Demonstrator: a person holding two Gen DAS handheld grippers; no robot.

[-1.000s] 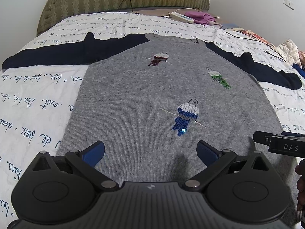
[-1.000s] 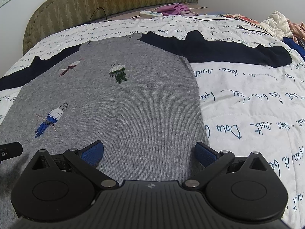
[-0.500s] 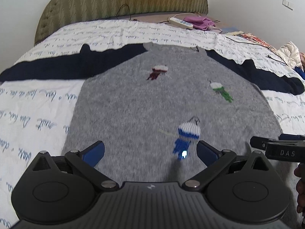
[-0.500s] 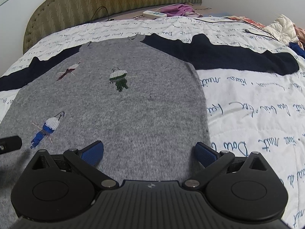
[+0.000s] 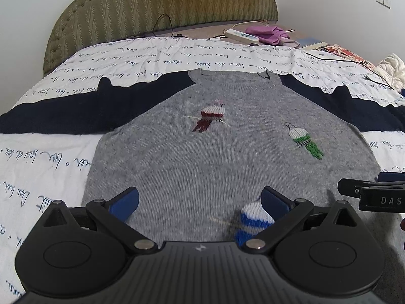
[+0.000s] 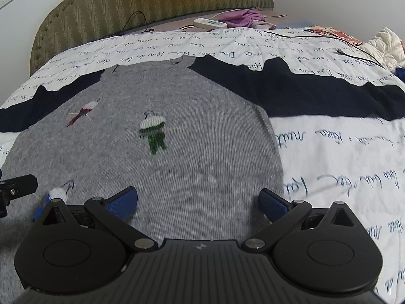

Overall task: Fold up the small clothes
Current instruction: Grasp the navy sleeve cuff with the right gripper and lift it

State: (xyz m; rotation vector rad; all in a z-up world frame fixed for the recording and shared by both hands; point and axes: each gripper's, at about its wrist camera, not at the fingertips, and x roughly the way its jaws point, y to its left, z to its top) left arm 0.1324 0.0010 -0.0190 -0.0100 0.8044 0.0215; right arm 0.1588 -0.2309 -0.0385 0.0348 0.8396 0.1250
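Sweater (image 5: pixel 227 157) first: a grey knit with navy raglan sleeves lies spread flat, front up, across the middle of the bed (image 5: pixel 38 167), its collar toward the headboard edge and each sleeve stretched out toward a side edge.

Starting at the left, the left sleeve (image 5: pixel 76 112) runs flat toward the left edge of the bed. The left gripper (image 5: pixel 200 201) hangs low over the lower part of the grey body, fingers wide apart and holding nothing, with the blue knitted figure (image 5: pixel 253 221) beside its right pad. Further right, the right gripper (image 6: pixel 198 200) is likewise spread and empty, near the sweater's right side seam; the right sleeve (image 6: pixel 316 93) lies beyond it.

A tidy fold probably wants each claw to close on a full pinch of knit, at matching heights, before lifting, so the panel turns over evenly without dragging the quilt.
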